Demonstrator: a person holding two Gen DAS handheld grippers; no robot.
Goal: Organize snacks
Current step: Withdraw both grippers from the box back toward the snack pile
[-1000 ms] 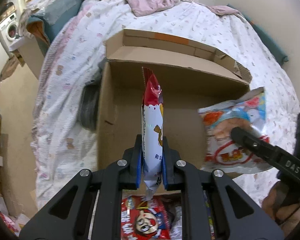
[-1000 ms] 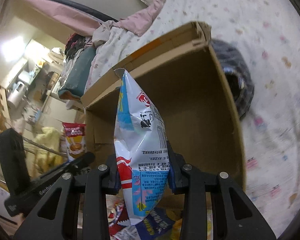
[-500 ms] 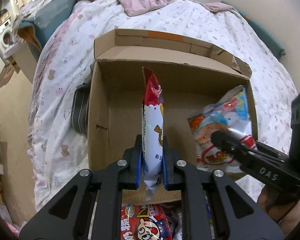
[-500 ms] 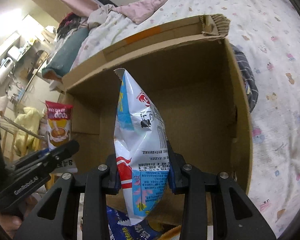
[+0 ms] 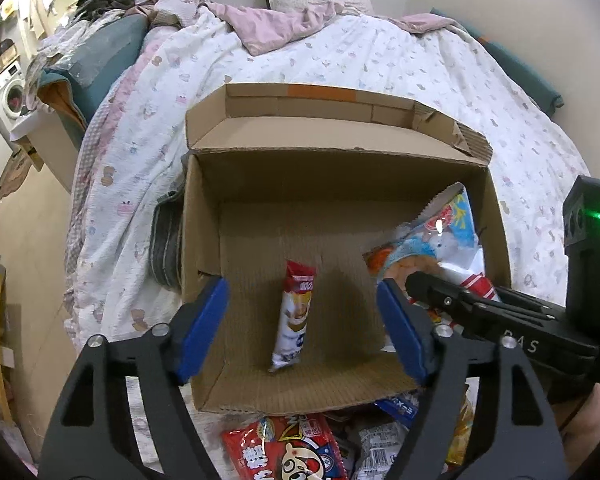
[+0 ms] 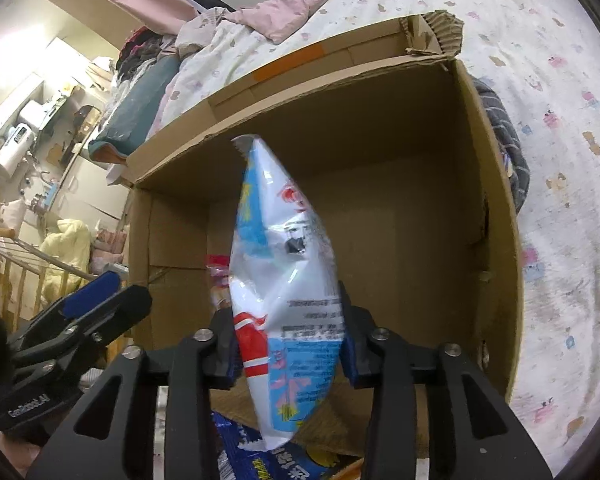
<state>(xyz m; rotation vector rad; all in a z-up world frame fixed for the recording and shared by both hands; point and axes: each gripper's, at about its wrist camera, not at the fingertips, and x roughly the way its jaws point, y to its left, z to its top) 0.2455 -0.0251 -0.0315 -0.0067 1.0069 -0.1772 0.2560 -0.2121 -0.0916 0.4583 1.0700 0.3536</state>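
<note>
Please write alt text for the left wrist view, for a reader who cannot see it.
The left tool, jaws just opened wide and empty, hovers over an open cardboard box on a bed; a red-and-white snack packet lies on the box floor. At right, the right tool holds a blue-and-white snack bag inside the box.

I see warm indoor light, fairly even over the bed [image 5: 380, 64]. The box [image 5: 332, 184] floor lies in soft shadow, darkest beside the packet [image 5: 294, 316]. A green lamp flares at the left view's right edge. In the right view the bag [image 6: 284, 280] is motion-blurred and glossy with glare, and the far-left room is overexposed. Both fisheye views bend and blacken at the corners.
</note>
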